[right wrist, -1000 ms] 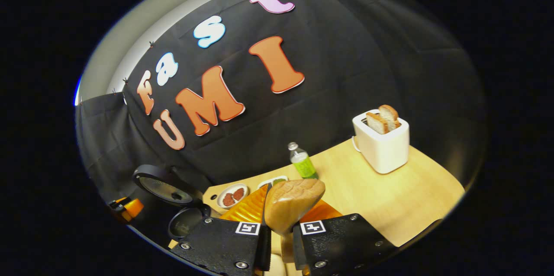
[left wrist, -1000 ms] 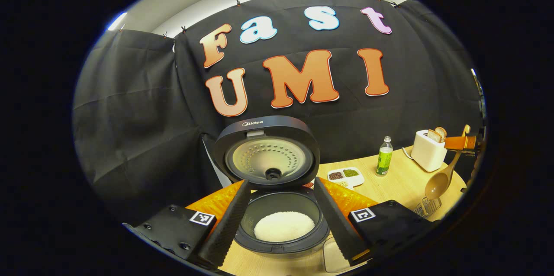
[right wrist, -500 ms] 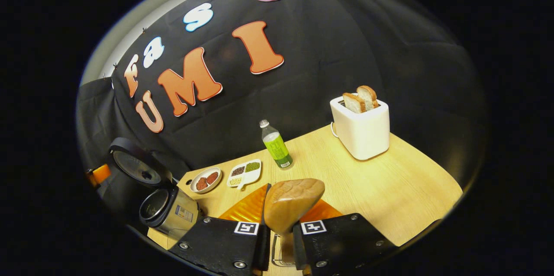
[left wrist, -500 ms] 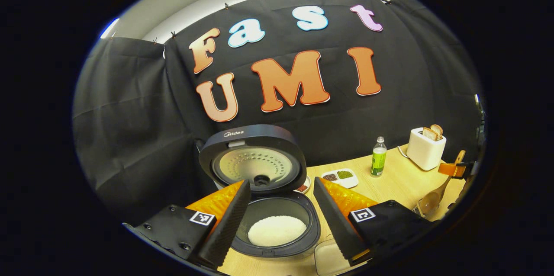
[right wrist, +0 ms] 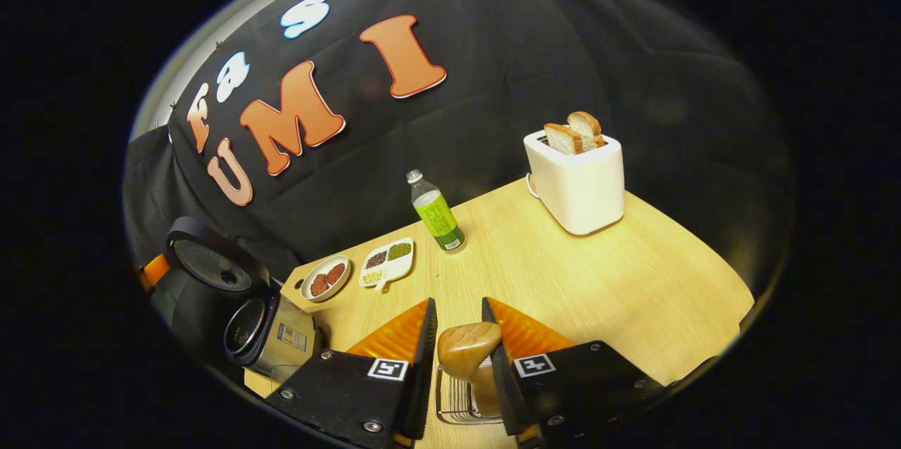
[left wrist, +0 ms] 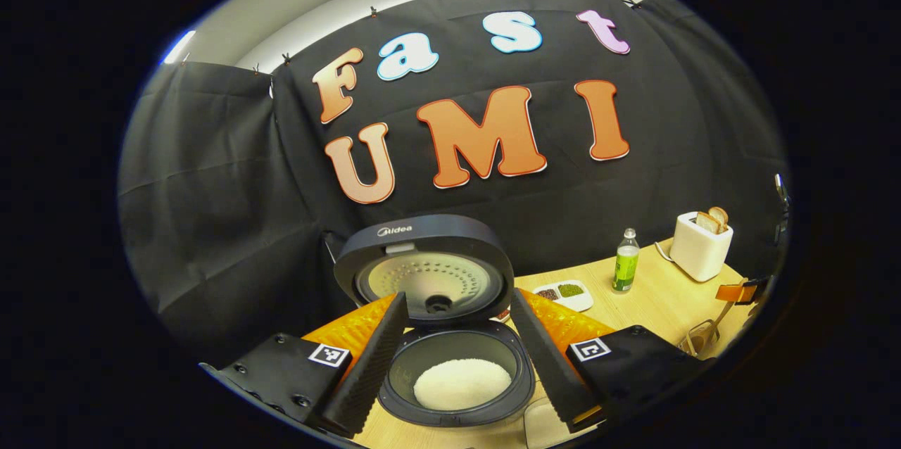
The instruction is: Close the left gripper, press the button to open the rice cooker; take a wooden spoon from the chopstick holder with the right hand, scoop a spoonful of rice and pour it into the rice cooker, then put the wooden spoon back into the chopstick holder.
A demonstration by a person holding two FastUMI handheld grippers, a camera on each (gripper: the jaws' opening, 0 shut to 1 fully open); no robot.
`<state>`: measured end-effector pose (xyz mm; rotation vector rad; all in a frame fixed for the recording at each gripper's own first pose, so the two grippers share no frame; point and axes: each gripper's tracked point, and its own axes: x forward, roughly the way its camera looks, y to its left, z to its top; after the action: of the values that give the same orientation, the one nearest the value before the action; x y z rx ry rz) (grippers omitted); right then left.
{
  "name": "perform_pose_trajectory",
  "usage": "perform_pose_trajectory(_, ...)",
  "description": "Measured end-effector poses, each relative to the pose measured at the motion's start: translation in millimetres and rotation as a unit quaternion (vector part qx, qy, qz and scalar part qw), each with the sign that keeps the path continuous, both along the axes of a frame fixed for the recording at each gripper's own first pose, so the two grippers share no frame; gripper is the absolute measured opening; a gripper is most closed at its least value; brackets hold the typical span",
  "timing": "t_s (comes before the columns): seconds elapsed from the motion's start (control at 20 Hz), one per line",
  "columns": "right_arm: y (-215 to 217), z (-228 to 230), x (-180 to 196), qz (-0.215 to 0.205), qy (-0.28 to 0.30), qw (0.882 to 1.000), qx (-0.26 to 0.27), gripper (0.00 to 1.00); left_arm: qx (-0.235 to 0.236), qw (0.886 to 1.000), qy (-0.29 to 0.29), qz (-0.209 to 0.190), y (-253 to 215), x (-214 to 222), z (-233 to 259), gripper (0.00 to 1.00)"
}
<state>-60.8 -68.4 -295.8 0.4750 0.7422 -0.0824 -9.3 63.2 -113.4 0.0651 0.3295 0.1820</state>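
**What I can't make out from my tongs**

In the right gripper view, the wooden spoon [right wrist: 468,356] sits between my right tongs [right wrist: 461,350]; its handle is hidden below the bowl, inside the chopstick holder [right wrist: 457,400], whose wire bottom is cut off at the lower edge. I cannot tell whether either finger touches the spoon. The rice cooker [right wrist: 264,333] at lower left is partly cut by the edge.

In the left gripper view, my left tongs [left wrist: 457,350] cover the sides of the cooker pot. At far right, the other tongs [left wrist: 739,289] are too small to tell their state.
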Motion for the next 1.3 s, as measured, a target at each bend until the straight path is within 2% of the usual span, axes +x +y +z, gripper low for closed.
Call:
perform_pose_trajectory(0.05, -4.2, 7.1, 2.0, 0.000, -0.005, 1.000, -0.008, 0.31, -0.005, 1.000, -0.003, 0.001, 4.7, 5.5, 6.4, 0.89)
perform_pose_trajectory(0.1, -8.2, 15.7, 3.7, 0.000, -0.011, 1.000, -0.018, 0.50, -0.014, 1.000, -0.006, 0.006, 11.5, 11.7, 12.0, 1.00)
perform_pose_trajectory(0.2, -15.4, 37.5, 9.0, 0.001, -0.028, 0.999, -0.036, 0.51, -0.044, 0.999, -0.002, 0.010, 24.2, 27.8, 22.1, 1.00)
perform_pose_trajectory(0.25, -18.5, 48.8, 11.5, 0.001, -0.036, 0.998, -0.045, 0.64, -0.064, 0.998, 0.003, 0.011, 30.3, 35.8, 27.9, 1.00)
perform_pose_trajectory(0.3, -22.0, 62.7, 13.5, 0.002, -0.047, 0.997, -0.053, 0.72, -0.082, 0.996, 0.004, 0.017, 38.0, 34.2, 33.1, 1.00)
perform_pose_trajectory(0.4, -28.5, 90.2, 20.2, 0.006, -0.071, 0.995, -0.069, 0.80, -0.098, 0.995, 0.006, 0.023, 53.3, 54.1, 47.7, 0.98)
perform_pose_trajectory(0.5, -33.0, 114.7, 26.6, 0.008, -0.093, 0.992, -0.082, 0.83, -0.100, 0.995, 0.015, 0.012, 56.5, 73.8, 51.7, 0.92)
perform_pose_trajectory(0.6, -32.3, 143.0, 31.9, 0.015, -0.125, 0.988, -0.084, 0.85, -0.101, 0.994, 0.032, 0.006, 62.3, 94.7, 45.0, 0.89)
perform_pose_trajectory(0.65, -33.5, 156.5, 33.4, 0.016, -0.143, 0.986, -0.088, 0.86, -0.107, 0.993, 0.047, 0.012, 68.8, 112.9, 38.1, 0.93)
perform_pose_trajectory(0.75, -42.1, 170.2, 33.5, 0.014, -0.162, 0.981, -0.105, 0.86, -0.123, 0.989, 0.077, 0.018, 72.7, 127.0, 21.2, 0.89)
perform_pose_trajectory(0.8, -46.0, 176.9, 31.2, 0.013, -0.167, 0.979, -0.115, 0.86, -0.128, 0.987, 0.091, 0.018, 71.6, 132.5, 14.3, 0.89)
perform_pose_trajectory(0.85, -48.9, 181.4, 29.2, 0.013, -0.169, 0.978, -0.123, 0.86, -0.127, 0.986, 0.103, 0.019, 73.1, 136.9, 6.4, 0.98)
perform_pose_trajectory(0.95, -57.0, 186.8, 24.9, 0.018, -0.169, 0.975, -0.145, 0.86, -0.119, 0.985, 0.127, 0.019, 76.3, 140.6, -5.4, 0.93)
perform_pose_trajectory(1.05, -61.7, 189.0, 22.1, 0.023, -0.166, 0.972, -0.163, 0.86, -0.115, 0.980, 0.162, 0.014, 72.6, 140.5, -20.9, 0.93)
perform_pose_trajectory(1.1, -62.4, 189.4, 21.1, 0.024, -0.165, 0.972, -0.168, 0.86, -0.118, 0.973, 0.200, 0.004, 66.2, 131.0, -31.6, 0.90)
perform_pose_trajectory(1.3, -58.1, 190.1, 20.9, 0.028, -0.170, 0.971, -0.165, 0.86, -0.159, 0.943, 0.292, -0.008, 41.8, 90.0, -74.2, 0.96)
